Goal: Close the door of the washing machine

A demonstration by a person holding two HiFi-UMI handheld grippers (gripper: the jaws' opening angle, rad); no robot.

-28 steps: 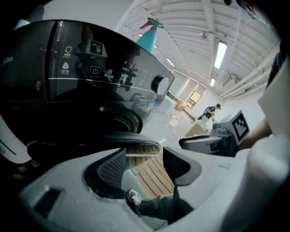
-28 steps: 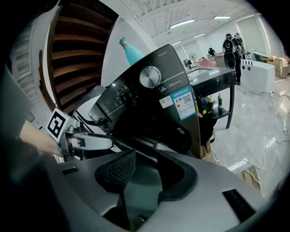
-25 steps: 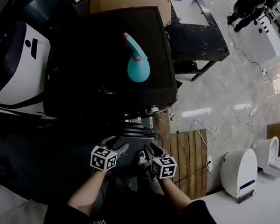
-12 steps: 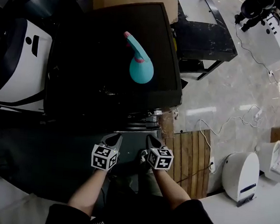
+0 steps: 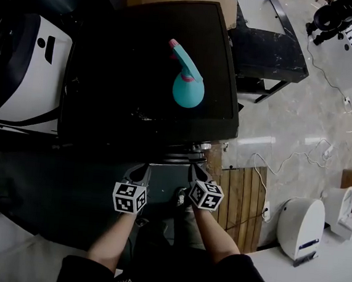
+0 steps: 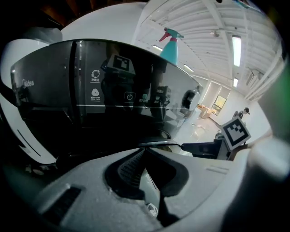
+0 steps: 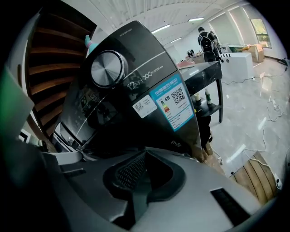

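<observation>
The black washing machine [image 5: 143, 91] fills the middle of the head view, seen from above, with a teal spray bottle [image 5: 187, 82] standing on its top. Its glossy front panel [image 6: 113, 99] shows in the left gripper view, and a chrome dial [image 7: 108, 68] and a blue label [image 7: 174, 106] in the right gripper view. Below its front edge is a chrome rim [image 5: 184, 154]; the door itself is too dark to make out. My left gripper [image 5: 141, 173] and right gripper [image 5: 196, 169] sit side by side just before that edge, both shut with nothing between the jaws.
A white appliance [image 5: 31, 74] stands left of the machine. A black table [image 5: 269, 44] stands behind it at the right. A wooden pallet [image 5: 242, 196], cables and a small white unit [image 5: 301, 227] lie on the floor to the right.
Both grippers' jaws stood apart a second ago and are now shut. Both hands have moved closer to the machine's front edge.
</observation>
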